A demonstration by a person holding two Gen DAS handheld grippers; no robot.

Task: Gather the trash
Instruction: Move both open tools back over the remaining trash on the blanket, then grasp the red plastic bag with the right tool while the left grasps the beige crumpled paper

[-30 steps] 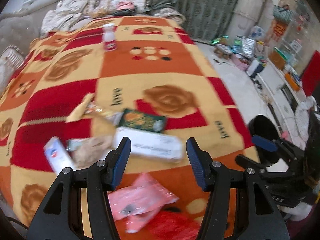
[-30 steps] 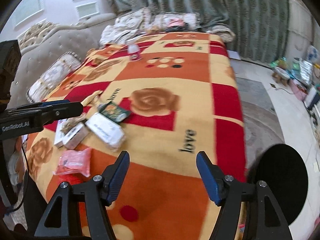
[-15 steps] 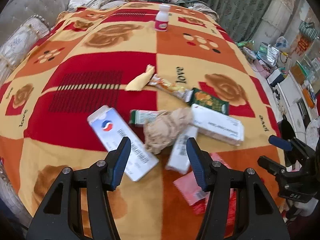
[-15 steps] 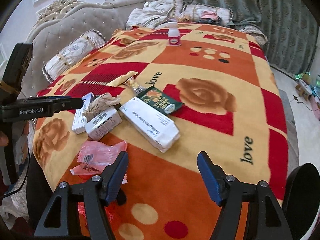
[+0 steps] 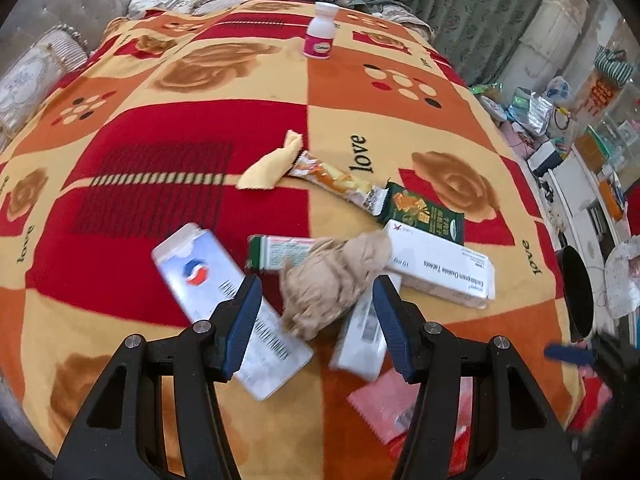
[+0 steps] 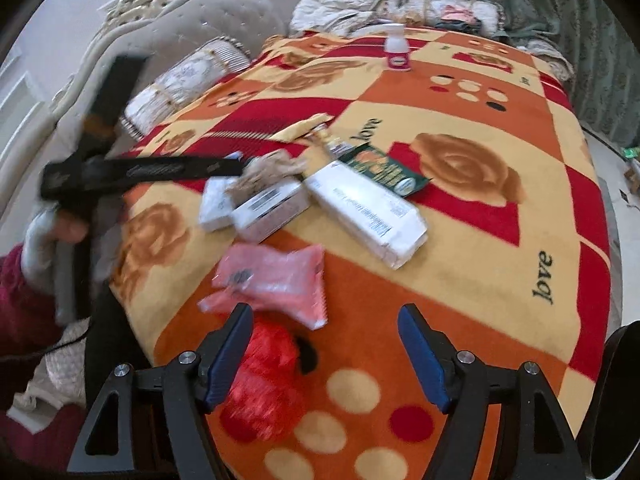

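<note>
Left gripper (image 5: 316, 312), jaws spread and empty, hovers at 6 o'clock of the crumpled brown paper wad (image 5: 336, 276) lying atop the boxes; seemingly light, soft and crushable, it suits a pinch across its bulging middle.

Both wrist views look down-forward over blanket (image 5: 192, 184), close; both show crumpled paper (image 5: 336, 280) (image 6: 268, 168).
</note>
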